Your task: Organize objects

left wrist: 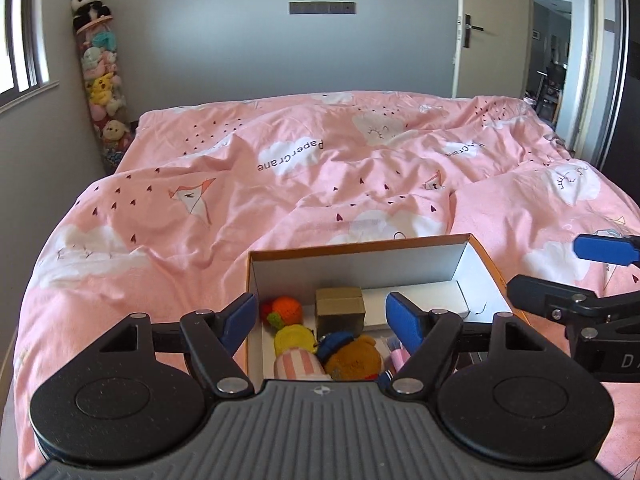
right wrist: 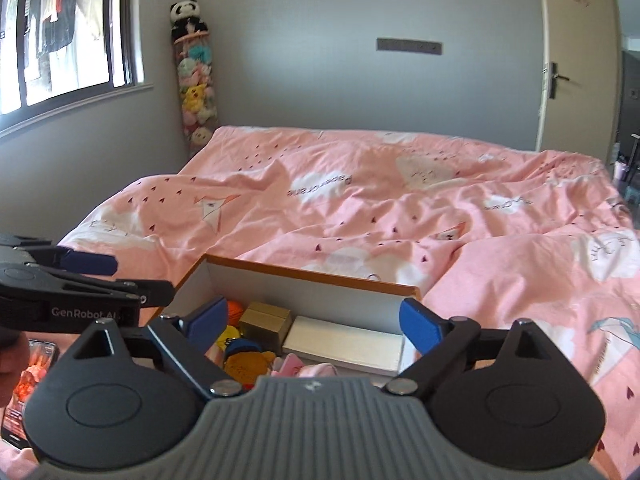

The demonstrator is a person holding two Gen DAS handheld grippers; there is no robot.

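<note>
A pink duvet printed with clouds covers the bed. At its far left corner stands a tall tube of plush toys, panda on top.

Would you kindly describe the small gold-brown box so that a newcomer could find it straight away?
On the pink bedspread sits an open cardboard box with an orange rim and white walls. Inside it, beside the long white box, stands the small gold-brown box. It is the only hard-edged metallic cube, next to soft toys such as the orange knitted ball.
</note>
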